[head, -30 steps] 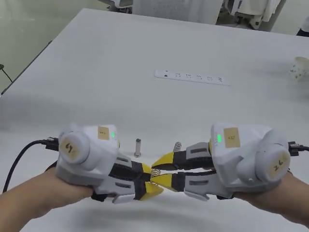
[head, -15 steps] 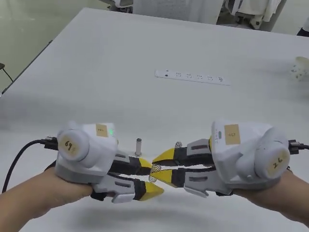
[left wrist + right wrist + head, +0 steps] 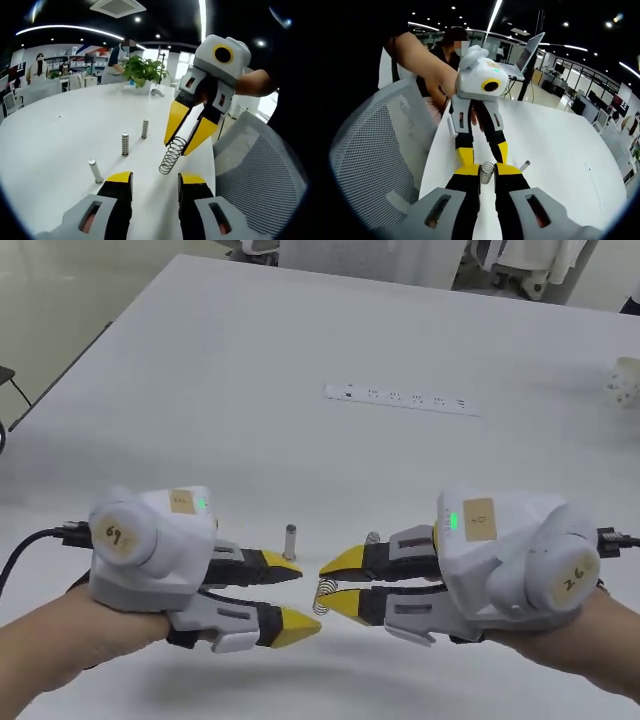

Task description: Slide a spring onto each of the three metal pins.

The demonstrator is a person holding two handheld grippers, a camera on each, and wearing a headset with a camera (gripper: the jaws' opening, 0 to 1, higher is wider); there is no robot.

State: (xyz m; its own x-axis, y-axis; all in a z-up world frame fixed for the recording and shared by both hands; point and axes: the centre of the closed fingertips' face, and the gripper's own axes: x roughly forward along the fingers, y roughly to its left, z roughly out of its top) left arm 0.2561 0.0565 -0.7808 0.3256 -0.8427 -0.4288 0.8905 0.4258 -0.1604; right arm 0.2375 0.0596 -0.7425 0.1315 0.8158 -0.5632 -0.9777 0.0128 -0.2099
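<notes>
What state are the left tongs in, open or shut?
Open: the left tongs show a clear gap between their yellow tips, with nothing gripped.

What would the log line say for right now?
right gripper: shut on spring | left gripper: open, clear of spring | middle pin, far pin: springs on | near pin: bare

In the head view, my right claw (image 3: 328,585) covers one end of the spring (image 3: 323,595) it pinches and all but the top of a sprung pin (image 3: 371,538) behind it. The picture's right edge cuts off a white object (image 3: 626,380).
</notes>
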